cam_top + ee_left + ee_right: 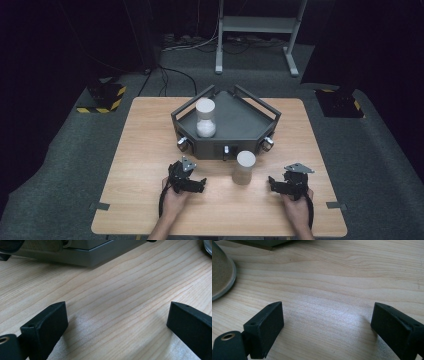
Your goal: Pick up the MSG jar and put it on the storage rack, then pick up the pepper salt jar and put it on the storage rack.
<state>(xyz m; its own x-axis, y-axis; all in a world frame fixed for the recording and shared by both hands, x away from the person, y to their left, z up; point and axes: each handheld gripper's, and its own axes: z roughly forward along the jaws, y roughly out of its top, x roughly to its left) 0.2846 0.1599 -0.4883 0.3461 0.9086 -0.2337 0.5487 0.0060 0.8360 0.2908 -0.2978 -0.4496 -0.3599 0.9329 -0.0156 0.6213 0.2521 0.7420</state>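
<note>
Jars were the work in hand: one jar (244, 167) stood on the table (150, 145) between the grippers, just before the grey tray (240, 125), where a second jar (205, 118) stood. Left gripper (198, 184) and right gripper (273, 183) rested wide open, holding nothing. By my reading no grasp had begun; the next move called for the right gripper to close around the near jar.

High view: table (150, 150) fills the centre of the frame. Tray (240, 127) sits on it, upper centre. One jar (205, 118) stands inside the tray, at its left part. A second jar (244, 167) stands on the table just below the tray's front wall, right of centre. Left gripper (192, 184) rests lower left of that jar; right gripper (280, 184) lower right of it, the jar between them. Stand (257, 25) on the floor at top centre, behind the table.
</note>
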